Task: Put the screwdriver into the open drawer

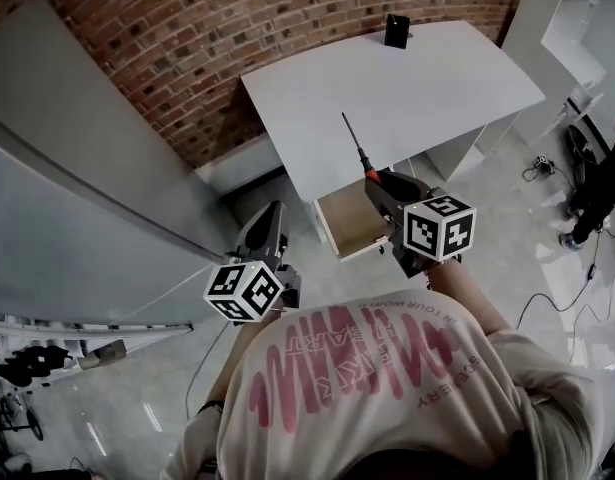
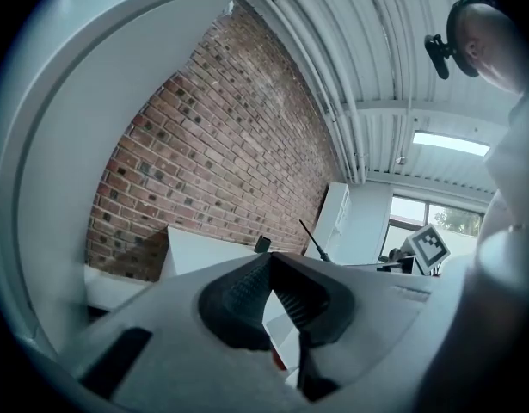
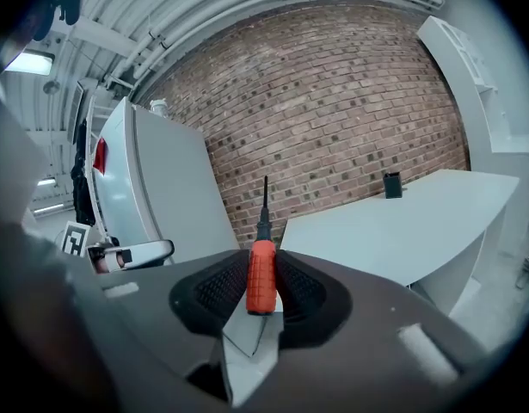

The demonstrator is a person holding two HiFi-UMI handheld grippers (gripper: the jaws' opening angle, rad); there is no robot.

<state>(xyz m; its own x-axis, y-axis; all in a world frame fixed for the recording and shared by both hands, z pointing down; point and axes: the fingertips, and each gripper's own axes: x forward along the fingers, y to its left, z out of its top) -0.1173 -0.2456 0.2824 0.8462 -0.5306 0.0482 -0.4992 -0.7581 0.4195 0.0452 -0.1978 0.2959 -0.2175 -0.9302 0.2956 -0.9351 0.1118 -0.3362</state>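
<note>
Right fingers [image 3: 218,289] clamp screwdriver [image 3: 261,274] handle — near open drawer [image 1: 352,224].

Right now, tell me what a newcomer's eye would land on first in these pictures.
The orange-handled screwdriver with a dark shaft stands out first, clamped between the jaws of the right hand-held gripper, its tip aimed at the red brick wall. Close by in the head view, the open light-wood drawer juts out from under the near edge of the white tabletop.
</note>
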